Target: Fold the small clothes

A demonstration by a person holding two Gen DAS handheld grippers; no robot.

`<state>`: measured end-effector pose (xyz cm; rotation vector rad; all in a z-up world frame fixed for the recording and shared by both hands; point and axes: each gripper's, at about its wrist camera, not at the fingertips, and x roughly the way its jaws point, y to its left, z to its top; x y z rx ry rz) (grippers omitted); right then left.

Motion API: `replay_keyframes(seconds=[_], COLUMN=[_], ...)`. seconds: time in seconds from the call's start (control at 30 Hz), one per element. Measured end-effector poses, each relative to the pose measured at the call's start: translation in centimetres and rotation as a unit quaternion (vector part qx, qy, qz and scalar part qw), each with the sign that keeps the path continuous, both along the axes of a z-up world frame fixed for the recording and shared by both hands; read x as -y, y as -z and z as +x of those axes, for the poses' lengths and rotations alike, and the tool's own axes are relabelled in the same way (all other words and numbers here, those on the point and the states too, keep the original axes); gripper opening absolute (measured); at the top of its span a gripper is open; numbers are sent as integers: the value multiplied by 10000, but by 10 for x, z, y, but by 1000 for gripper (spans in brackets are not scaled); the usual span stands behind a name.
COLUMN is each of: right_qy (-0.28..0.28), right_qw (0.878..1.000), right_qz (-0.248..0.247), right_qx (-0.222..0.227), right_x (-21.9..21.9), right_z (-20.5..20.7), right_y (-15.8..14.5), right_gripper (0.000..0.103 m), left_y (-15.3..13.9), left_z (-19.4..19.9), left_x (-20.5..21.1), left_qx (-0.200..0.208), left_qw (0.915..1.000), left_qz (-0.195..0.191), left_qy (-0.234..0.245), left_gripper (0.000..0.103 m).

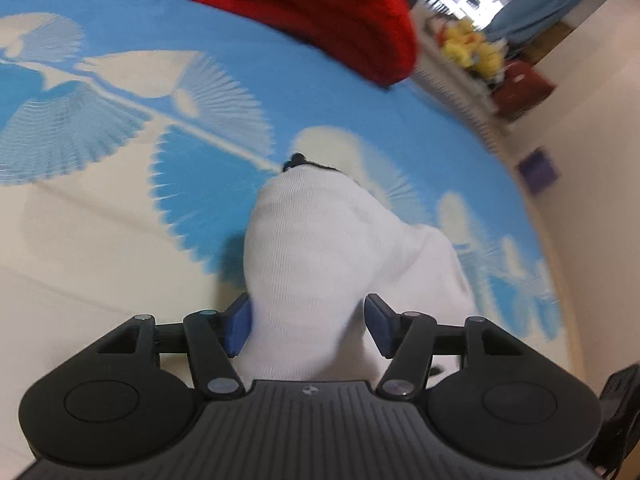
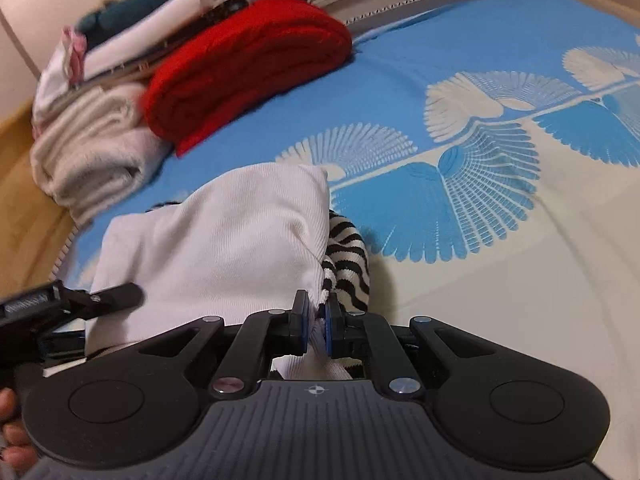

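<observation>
A small white ribbed garment (image 1: 320, 256) with a black-and-white striped part (image 2: 348, 264) lies bunched on the blue-and-cream patterned bedspread (image 1: 120, 220). In the left wrist view my left gripper (image 1: 306, 324) is open, its blue pads either side of the white cloth that fills the gap. In the right wrist view my right gripper (image 2: 317, 322) is shut on the white garment's (image 2: 224, 240) edge, next to the striped part. The left gripper's body (image 2: 60, 304) shows at the left of that view, against the white cloth.
A folded red knit (image 2: 244, 64) lies beside a stack of folded cream, white and teal clothes (image 2: 96, 120) at the bed's far side. The red knit also shows in the left wrist view (image 1: 320, 12). The floor (image 1: 592, 200) and yellow plush toys (image 1: 472, 48) lie beyond the bed edge.
</observation>
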<state>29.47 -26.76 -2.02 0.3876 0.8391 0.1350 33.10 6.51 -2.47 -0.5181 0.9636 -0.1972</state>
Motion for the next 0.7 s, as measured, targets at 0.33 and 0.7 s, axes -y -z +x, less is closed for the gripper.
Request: replay_keyframes(seconds=[0.33, 0.7], right_qy=[296, 313], right_qw=[9980, 9985], right_qz=[-410, 55], right_qx=[-370, -456], right_x=[-14, -4], right_z=[10, -13], right_y=[20, 5], right_gripper=[7, 33], left_y=[14, 26], left_z=[-24, -54], left_x=[19, -14], left_qx=[-233, -858], left_qw=[9876, 9945], left_qz=[1115, 156], left_qy=[1084, 578], left_gripper=[71, 72])
